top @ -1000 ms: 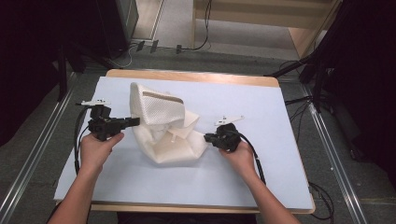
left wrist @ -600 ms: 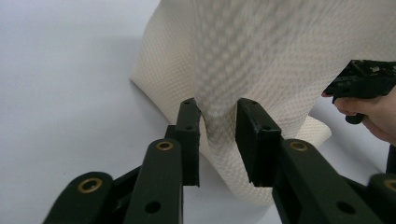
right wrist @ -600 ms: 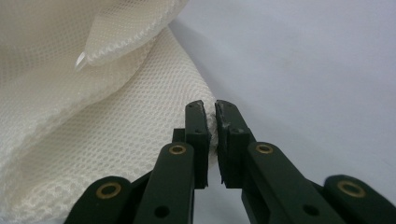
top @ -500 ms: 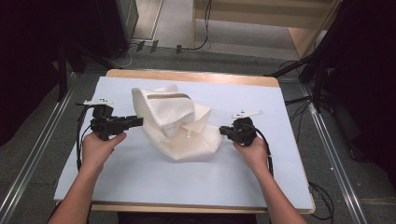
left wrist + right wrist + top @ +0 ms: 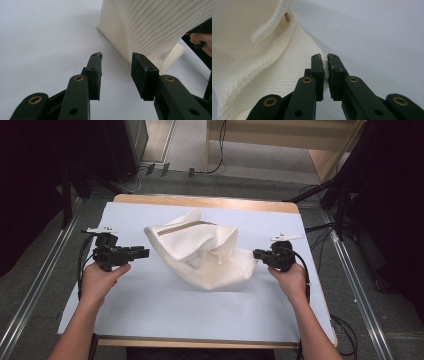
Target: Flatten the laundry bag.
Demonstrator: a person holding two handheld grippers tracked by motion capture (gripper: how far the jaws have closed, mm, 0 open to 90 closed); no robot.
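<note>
Fingers on the right gripper (image 5: 324,60) are pressed almost together, and they pinch a bit of the edge of the white cloth (image 5: 200,252). You can see a little cloth squeezed in the thin gap between them. Fingers on the left gripper (image 5: 116,62) are spread apart and hold nothing. The cloth is a bumpy, net-like thing, maybe a towel or a bag, with a tan stripe near its top. It sits in a crumpled heap in the middle of the bench (image 5: 150,315), between the two hands. Its long way seems to run from left to right, with the right end pulled out toward the right gripper (image 5: 260,254). The left gripper (image 5: 144,253) points at the cloth from the left side. It is just beside the cloth's left edge but does not touch it. In the left gripper view the cloth rises straight ahead and a little to the right of the open fingers. My guess is the left side gets grabbed next, with a short push forward.
</note>
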